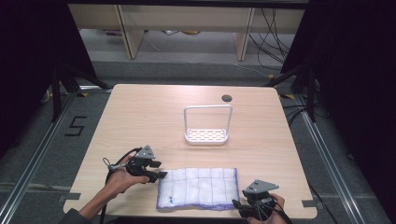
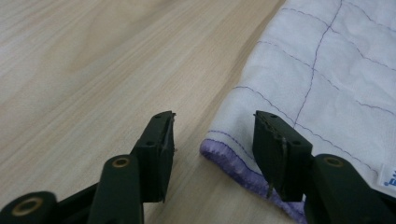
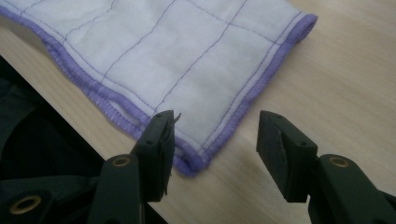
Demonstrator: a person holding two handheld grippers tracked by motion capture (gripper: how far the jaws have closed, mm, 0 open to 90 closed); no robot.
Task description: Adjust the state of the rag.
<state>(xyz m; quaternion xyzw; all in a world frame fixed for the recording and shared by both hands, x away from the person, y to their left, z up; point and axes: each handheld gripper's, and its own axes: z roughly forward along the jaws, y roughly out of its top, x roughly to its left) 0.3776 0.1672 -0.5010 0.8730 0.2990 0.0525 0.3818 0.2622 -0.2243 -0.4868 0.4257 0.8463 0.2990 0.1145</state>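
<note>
A white cloth (image 1: 198, 187) with purple stitched lines and a purple hem lies flat near the front edge of the wooden table (image 1: 140, 116). The left gripper (image 1: 159, 175) is at the cloth's left end, and in the left gripper view its jaws are spread on both sides of a corner of the cloth (image 2: 327, 84). The right gripper (image 1: 240, 205) is at the front right corner, its jaws also spread around the corner of the cloth (image 3: 187, 60). Farther back, near the middle of the table, a small white rack (image 1: 207, 134) with a tall handle stands alone.
</note>
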